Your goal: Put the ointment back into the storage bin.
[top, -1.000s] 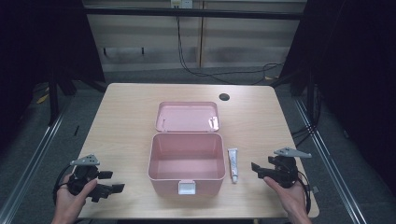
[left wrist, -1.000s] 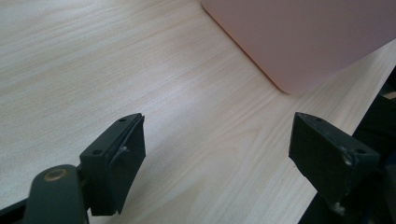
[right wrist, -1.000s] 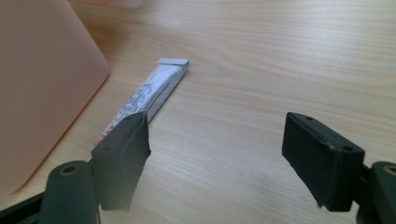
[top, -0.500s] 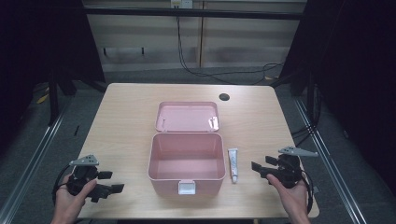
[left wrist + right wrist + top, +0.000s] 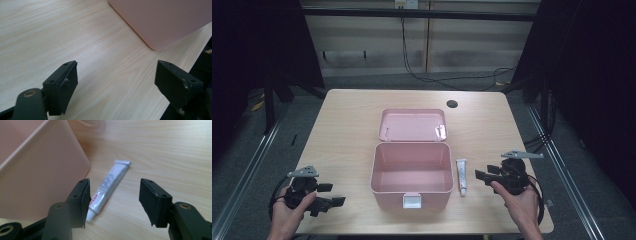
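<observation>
An open pink box (image 5: 412,172) stands in the middle of the table, its lid (image 5: 412,125) laid back behind it. A white tube (image 5: 461,176) lies flat just right of the box. My right gripper (image 5: 483,172) hovers right of the tube and points at it. Its jaws have just been closing, but they are still apart and press on nothing. In the right gripper view the tube (image 5: 107,187) lies on the wood between and beyond the right gripper (image 5: 114,182) jaws. My left gripper (image 5: 332,195) stands open at the front left, with bare wood between its jaws (image 5: 116,72).
The wooden table (image 5: 347,130) has a round dark hole (image 5: 452,104) at the back right. The box corner (image 5: 160,22) lies ahead of the left gripper. Dark floor, rails and cables surround the table.
The right gripper has lifted a little and its jaws stand narrower than before. The left gripper, the box and the tube have not moved.
</observation>
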{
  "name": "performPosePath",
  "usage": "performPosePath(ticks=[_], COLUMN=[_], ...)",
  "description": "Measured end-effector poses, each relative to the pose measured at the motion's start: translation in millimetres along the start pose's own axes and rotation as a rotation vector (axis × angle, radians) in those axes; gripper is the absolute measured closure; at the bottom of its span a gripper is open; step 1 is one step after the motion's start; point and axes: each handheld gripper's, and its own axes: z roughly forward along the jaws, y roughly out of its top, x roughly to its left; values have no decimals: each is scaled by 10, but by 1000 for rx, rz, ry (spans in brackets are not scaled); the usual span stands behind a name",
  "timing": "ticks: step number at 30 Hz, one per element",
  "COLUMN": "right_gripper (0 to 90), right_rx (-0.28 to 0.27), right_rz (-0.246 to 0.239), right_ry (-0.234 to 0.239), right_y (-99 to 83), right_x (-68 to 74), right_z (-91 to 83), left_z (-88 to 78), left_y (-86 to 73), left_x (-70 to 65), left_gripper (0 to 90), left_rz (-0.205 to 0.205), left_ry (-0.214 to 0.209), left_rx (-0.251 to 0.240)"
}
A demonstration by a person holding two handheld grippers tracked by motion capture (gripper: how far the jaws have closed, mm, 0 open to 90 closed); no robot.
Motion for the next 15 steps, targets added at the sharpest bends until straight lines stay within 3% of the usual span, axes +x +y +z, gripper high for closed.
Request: performPosePath(ticks=[5,7,9,15], right_gripper=[486,501,491,443], right_rx=[27,65,105,202], right_rz=[-37,-18,-45,-79], right_ry=[-3,-2,-31,20], right_y=[154,238,314,481], right_x=[55,59,62,70], right_z=[35,48,58,108], left_z=[6,0,-2,2], left_y=[-2,-3,-3,-2], left_x=[0,4,8,3], left_gripper=[185,185,186,185], left_rz=[-1,-2,1,-2], left_ry=[-4,-5,-4,-6], left_rx=[-1,-3,-1,-2])
